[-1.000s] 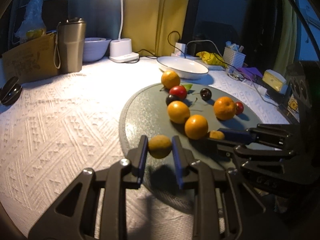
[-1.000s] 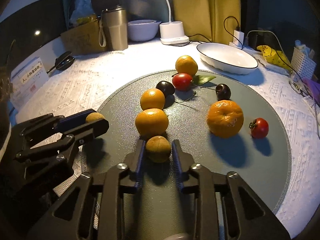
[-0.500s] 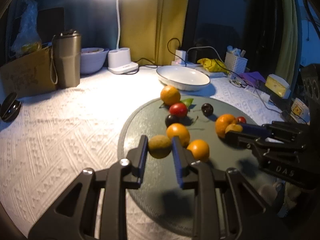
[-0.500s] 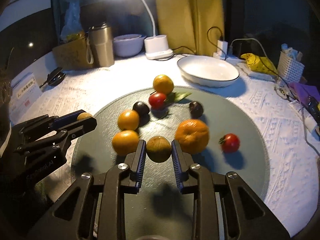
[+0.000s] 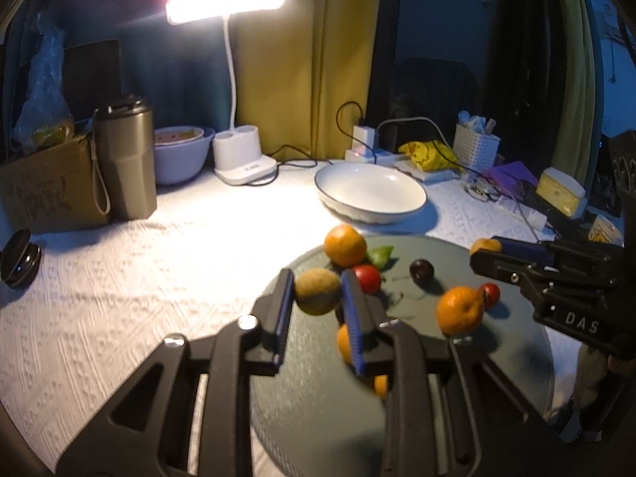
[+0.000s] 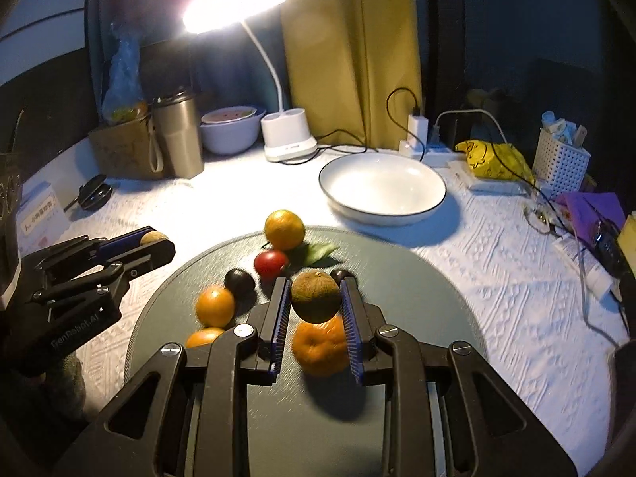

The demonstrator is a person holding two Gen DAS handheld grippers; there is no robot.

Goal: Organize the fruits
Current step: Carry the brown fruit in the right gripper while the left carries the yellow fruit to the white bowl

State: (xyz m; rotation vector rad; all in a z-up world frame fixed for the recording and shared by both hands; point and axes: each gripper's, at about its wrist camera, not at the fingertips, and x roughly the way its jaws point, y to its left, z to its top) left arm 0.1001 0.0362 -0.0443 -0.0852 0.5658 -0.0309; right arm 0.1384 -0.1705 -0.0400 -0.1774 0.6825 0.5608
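The left gripper [image 5: 317,297] fingers clamp a brown-green fruit [image 5: 318,291]; the right gripper [image 6: 315,302] fingers pinch a second dull fruit [image 6: 316,296]. Both hang above the round grey board [image 6: 417,298]. The white dish [image 6: 381,189] lies at 12 o'clock on the desk [image 6: 497,278].

2 brown fruits [image 5: 317,291] [image 6: 316,296] aloft (in tongs), oranges [image 6: 284,229], cherries on round tray [image 6: 417,270]
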